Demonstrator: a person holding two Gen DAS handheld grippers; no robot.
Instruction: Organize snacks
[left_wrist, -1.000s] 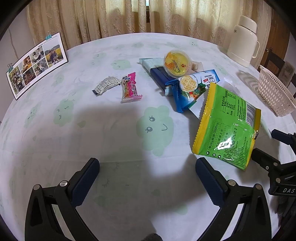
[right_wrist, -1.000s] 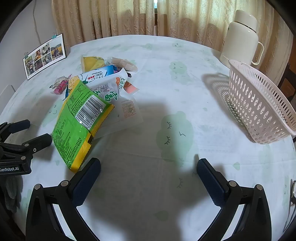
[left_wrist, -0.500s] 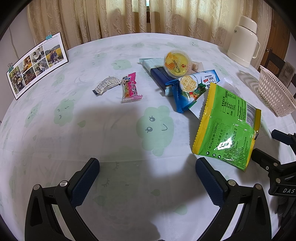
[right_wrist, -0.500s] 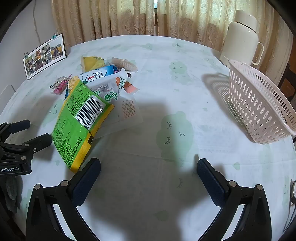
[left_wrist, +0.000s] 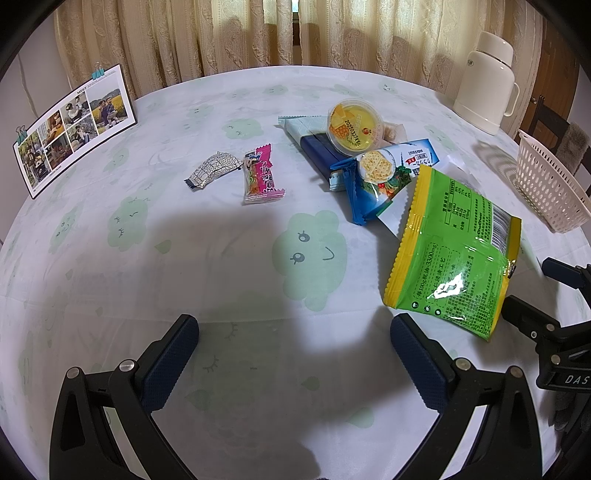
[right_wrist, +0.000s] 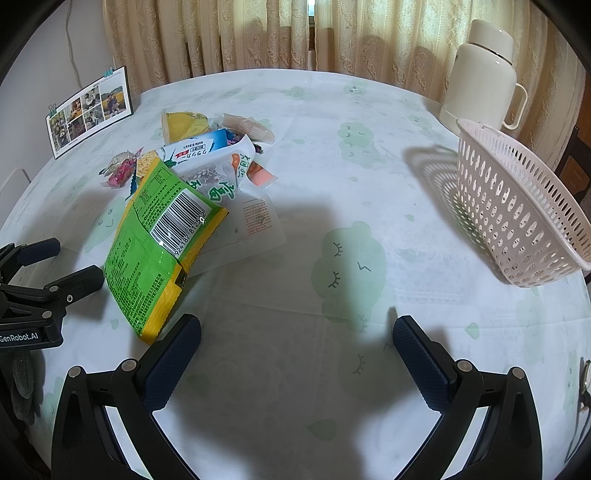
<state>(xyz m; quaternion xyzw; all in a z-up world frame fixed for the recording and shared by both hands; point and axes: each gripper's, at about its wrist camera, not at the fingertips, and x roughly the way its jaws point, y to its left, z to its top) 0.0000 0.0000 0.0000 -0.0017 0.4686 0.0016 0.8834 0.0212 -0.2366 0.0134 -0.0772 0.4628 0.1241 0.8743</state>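
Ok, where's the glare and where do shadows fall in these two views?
Left wrist view: a white glare patch on the green snack bag, and a broad soft shadow on the tablecloth ahead of the open left tongs. Right wrist view: the basket throws a perforated shadow leftward; curtains glow backlit.

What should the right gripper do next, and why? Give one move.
Probably swing the right gripper left to the green bag: it lies nearest, atop the snack pile, both grippers are open and empty, and the pink basket holds nothing visible.
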